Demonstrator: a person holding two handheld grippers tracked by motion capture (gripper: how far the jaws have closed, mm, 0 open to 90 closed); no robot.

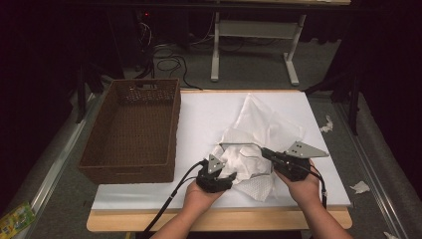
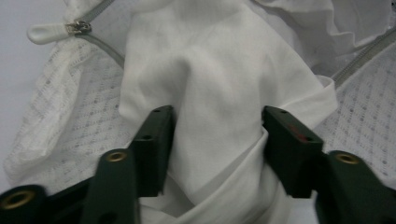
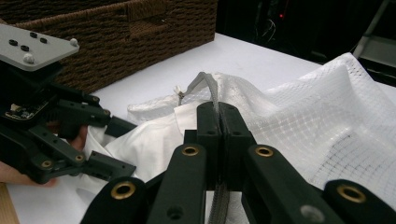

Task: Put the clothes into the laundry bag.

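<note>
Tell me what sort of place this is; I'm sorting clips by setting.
Probably a lab or recording workspace, not a home: a white-topped table ringed by dark curtains, loose cables on the floor, and a bare equipment stand behind.
</note>
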